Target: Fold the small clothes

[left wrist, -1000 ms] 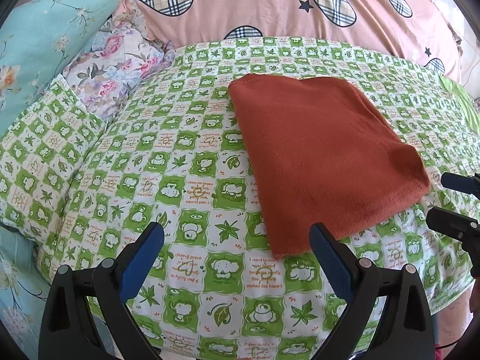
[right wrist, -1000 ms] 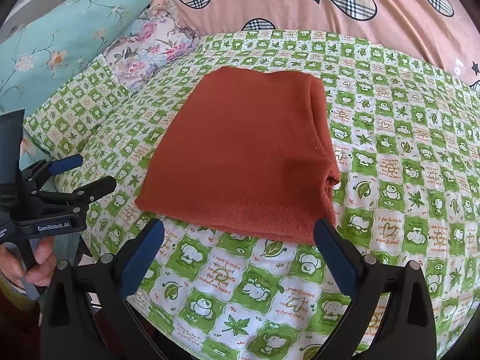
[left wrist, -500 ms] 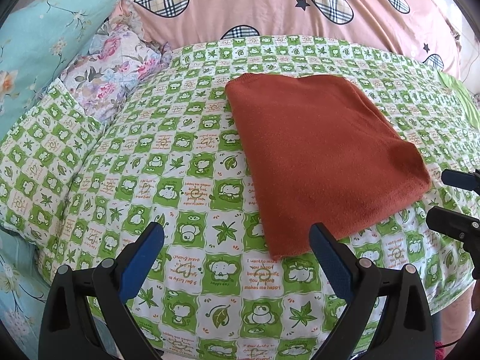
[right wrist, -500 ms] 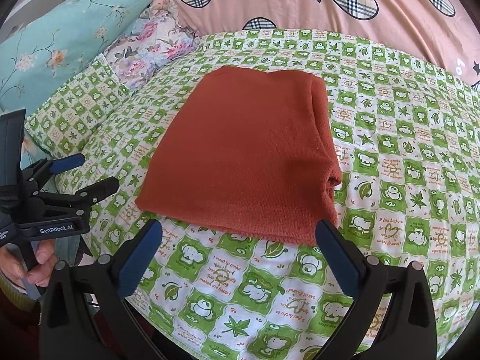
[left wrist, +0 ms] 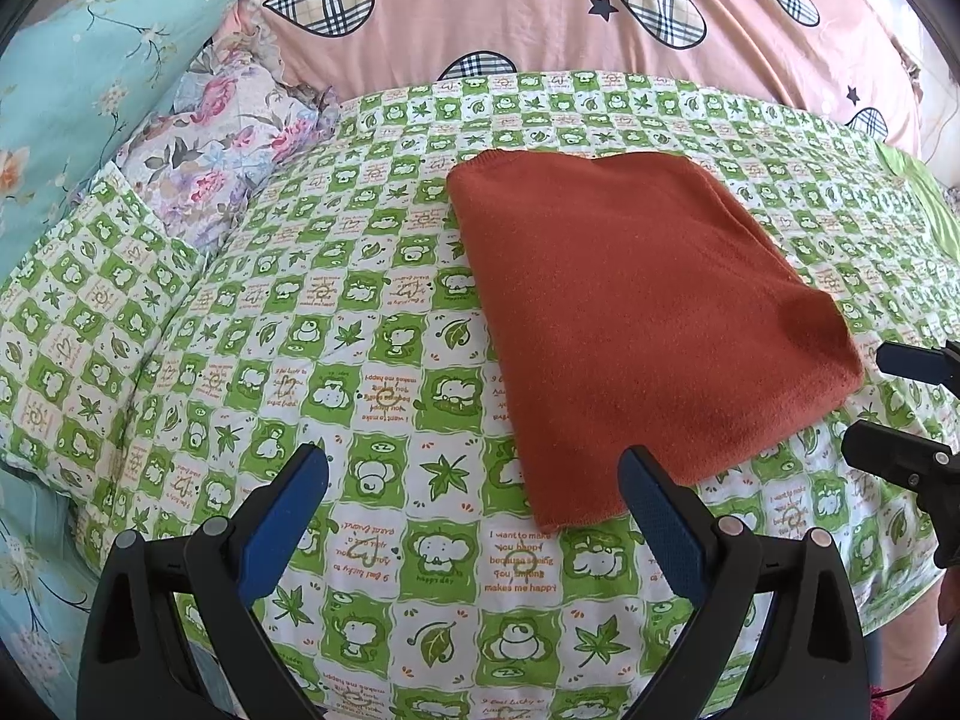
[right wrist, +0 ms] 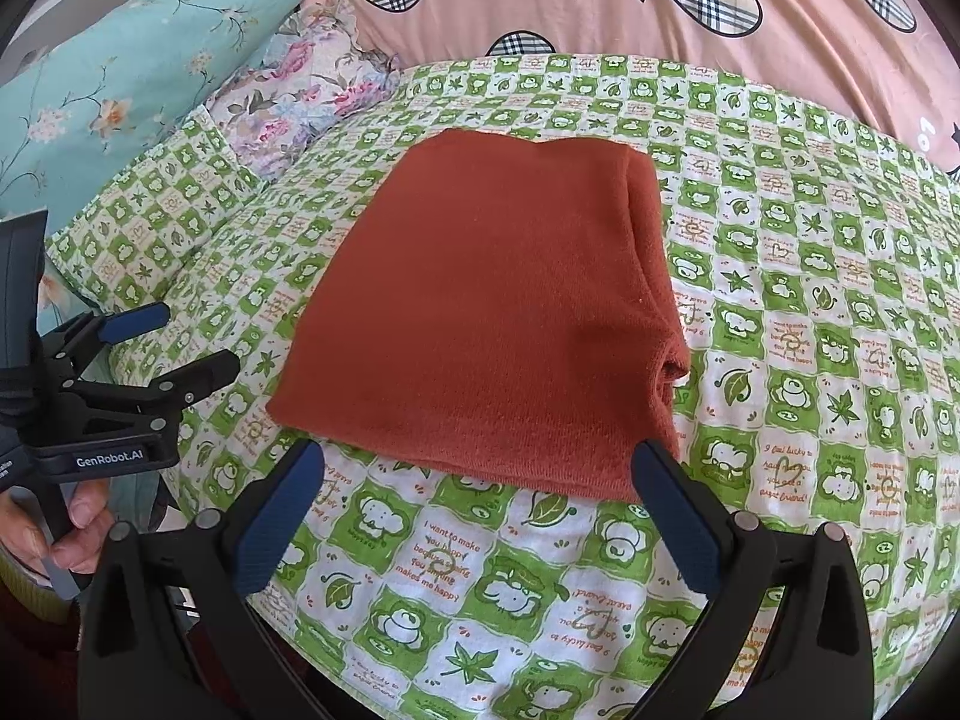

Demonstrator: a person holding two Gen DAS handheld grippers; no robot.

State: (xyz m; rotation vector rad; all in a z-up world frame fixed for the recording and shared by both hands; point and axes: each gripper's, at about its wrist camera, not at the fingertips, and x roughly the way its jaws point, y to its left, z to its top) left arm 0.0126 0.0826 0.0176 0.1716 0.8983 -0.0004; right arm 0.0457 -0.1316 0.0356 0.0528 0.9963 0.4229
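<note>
A rust-orange knitted garment (left wrist: 636, 312) lies folded into a flat rectangle on the green-and-white printed bed cover (left wrist: 336, 324); it also shows in the right wrist view (right wrist: 486, 312). My left gripper (left wrist: 474, 480) is open and empty, hovering just short of the garment's near left corner. My right gripper (right wrist: 480, 474) is open and empty, hovering just short of the garment's near edge. The right gripper shows at the right edge of the left wrist view (left wrist: 894, 402), and the left gripper at the left edge of the right wrist view (right wrist: 174, 348), held by a hand.
A pink quilt with plaid hearts (left wrist: 540, 6) is bunched behind the cover. A teal floral pillow (left wrist: 90, 90) and a flowered cushion (left wrist: 234, 144) lie at the back left. The bed's front edge runs just under both grippers.
Both grippers have drifted very slightly; the garment looks a touch lower and nearer in both views. The garment itself has not moved and both grippers stay open.
</note>
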